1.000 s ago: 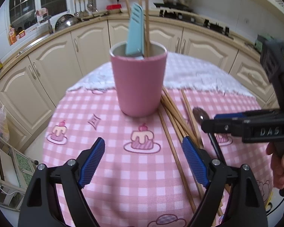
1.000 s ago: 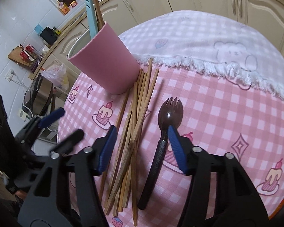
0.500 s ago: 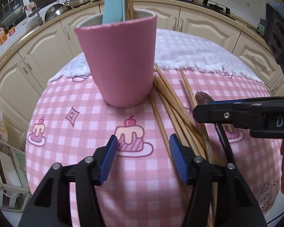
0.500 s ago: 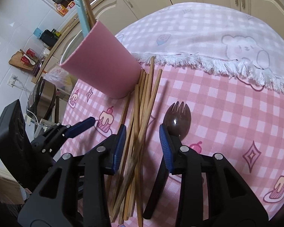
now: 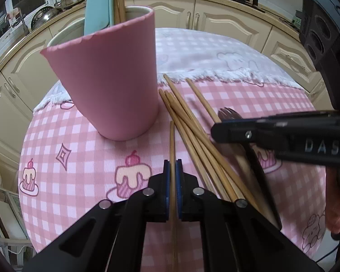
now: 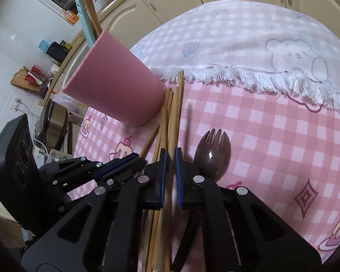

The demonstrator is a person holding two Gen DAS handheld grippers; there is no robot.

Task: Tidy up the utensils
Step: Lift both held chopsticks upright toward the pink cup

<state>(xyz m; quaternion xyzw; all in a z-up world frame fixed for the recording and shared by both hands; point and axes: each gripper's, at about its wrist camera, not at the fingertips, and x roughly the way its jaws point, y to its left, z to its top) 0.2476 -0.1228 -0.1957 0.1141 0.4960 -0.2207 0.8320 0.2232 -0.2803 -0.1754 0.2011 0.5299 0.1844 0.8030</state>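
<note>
A pink cup (image 5: 111, 77) stands on the pink checked tablecloth and holds a light blue utensil (image 5: 98, 4) and wooden chopsticks. It also shows in the right wrist view (image 6: 115, 93). Several loose chopsticks (image 5: 192, 131) lie to its right, beside a dark spork (image 6: 212, 153). My left gripper (image 5: 172, 165) is shut on a single chopstick (image 5: 172, 145) that lies apart from the pile. My right gripper (image 6: 170, 156) is shut on a chopstick (image 6: 175, 113) in the pile, just left of the spork.
A white fringed cloth with a bear print (image 6: 260, 52) covers the far half of the table. Cream kitchen cabinets (image 5: 226, 20) curve around behind. The table edge drops off on the left (image 5: 22, 158).
Both grippers moved down and forward onto the chopsticks and went from wide open to shut, each around a chopstick.
</note>
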